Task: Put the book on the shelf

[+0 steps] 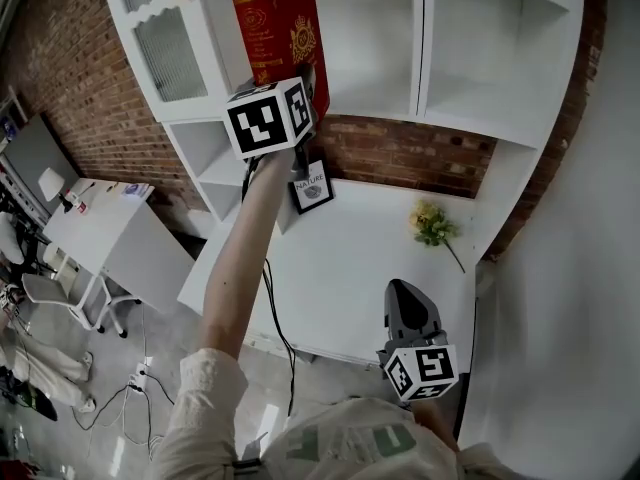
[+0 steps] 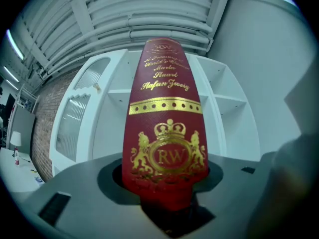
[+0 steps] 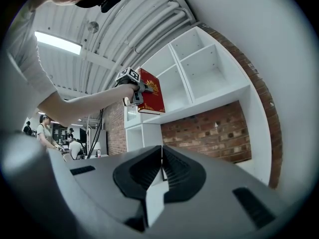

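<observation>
Down at the tabletop's near right corner, the right tool hangs idle, jaws pressed together on nothing. It looks parked out of the way, since one hand seems enough here. Up goes the other arm: the left tool clamps the red book by its bottom end, jaws spread wide across its thickness, leaving the top free to lead in. The book stands upright, long axis vertical, and what looks like the gilt-crested spine faces back at the person. It sits before the shelf, at the middle compartment's left side. Whether it touches the board, I can't tell.
</observation>
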`<state>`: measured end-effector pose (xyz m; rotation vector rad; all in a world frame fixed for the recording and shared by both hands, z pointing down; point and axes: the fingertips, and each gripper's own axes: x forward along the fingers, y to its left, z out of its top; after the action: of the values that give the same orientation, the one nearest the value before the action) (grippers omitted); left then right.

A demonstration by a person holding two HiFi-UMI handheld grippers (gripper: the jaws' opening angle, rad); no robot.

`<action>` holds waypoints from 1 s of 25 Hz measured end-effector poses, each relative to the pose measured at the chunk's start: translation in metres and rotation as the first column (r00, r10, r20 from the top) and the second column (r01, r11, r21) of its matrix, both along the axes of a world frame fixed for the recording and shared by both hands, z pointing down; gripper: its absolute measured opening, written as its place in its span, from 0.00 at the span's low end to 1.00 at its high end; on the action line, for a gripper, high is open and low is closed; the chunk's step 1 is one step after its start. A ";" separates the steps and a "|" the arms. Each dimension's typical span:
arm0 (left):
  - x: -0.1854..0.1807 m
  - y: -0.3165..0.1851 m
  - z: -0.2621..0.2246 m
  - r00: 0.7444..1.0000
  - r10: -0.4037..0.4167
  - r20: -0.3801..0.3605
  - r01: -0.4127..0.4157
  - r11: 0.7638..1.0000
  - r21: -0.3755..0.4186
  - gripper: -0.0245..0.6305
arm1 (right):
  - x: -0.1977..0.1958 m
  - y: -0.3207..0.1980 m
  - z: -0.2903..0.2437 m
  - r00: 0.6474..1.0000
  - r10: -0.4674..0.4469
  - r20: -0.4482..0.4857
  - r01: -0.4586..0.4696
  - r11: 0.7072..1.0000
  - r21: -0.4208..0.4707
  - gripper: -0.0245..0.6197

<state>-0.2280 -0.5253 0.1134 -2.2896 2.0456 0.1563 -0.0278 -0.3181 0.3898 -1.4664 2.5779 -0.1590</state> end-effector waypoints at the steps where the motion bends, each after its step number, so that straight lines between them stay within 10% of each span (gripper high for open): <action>1: 0.002 -0.006 0.001 1.000 0.002 0.003 -0.002 1.000 -0.013 0.42 | 0.003 0.000 0.003 1.000 0.006 0.007 -0.006 1.000 -0.011 0.06; 25: 0.028 -0.162 0.001 1.000 0.001 0.010 0.000 0.994 -0.113 0.42 | 0.055 -0.030 0.031 0.974 0.226 -0.010 -0.227 0.971 -0.080 0.06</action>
<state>-0.1999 -0.6876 0.1145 -2.3494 2.1008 0.0292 0.0267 -0.3486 0.4203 -1.7754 2.4060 -0.2341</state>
